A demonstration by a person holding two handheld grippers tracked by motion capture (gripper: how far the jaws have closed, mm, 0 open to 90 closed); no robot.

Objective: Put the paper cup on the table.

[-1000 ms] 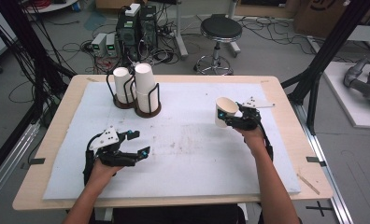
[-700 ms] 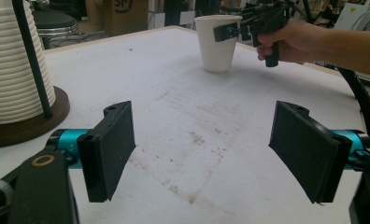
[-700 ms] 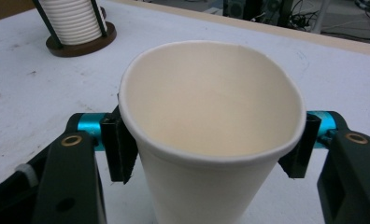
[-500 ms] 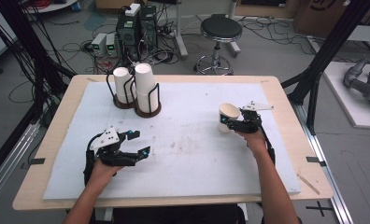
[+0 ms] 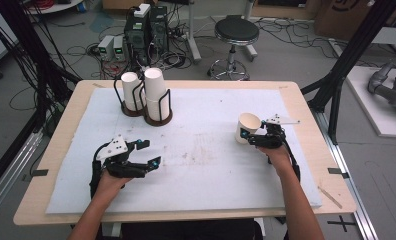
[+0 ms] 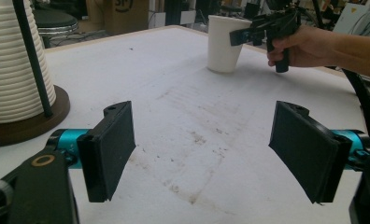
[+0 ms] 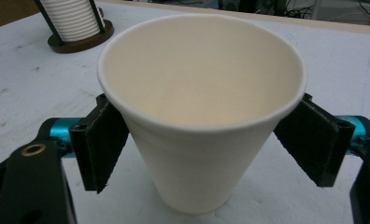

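Since the paper cup [image 5: 248, 128] now stands upright on the right side of the white mat [image 5: 206, 165], the right gripper [image 5: 250, 138] has just been opening, its jaws around the cup but loose. Left gripper [image 5: 151, 153] waits wide open, empty.

Cream cup, white tabletop
The paper cup [image 7: 202, 112] is showing plain cream; the tabletop [image 5: 211, 165] is looking white with brownish smudges; claw pads [image 7: 101, 142] black.
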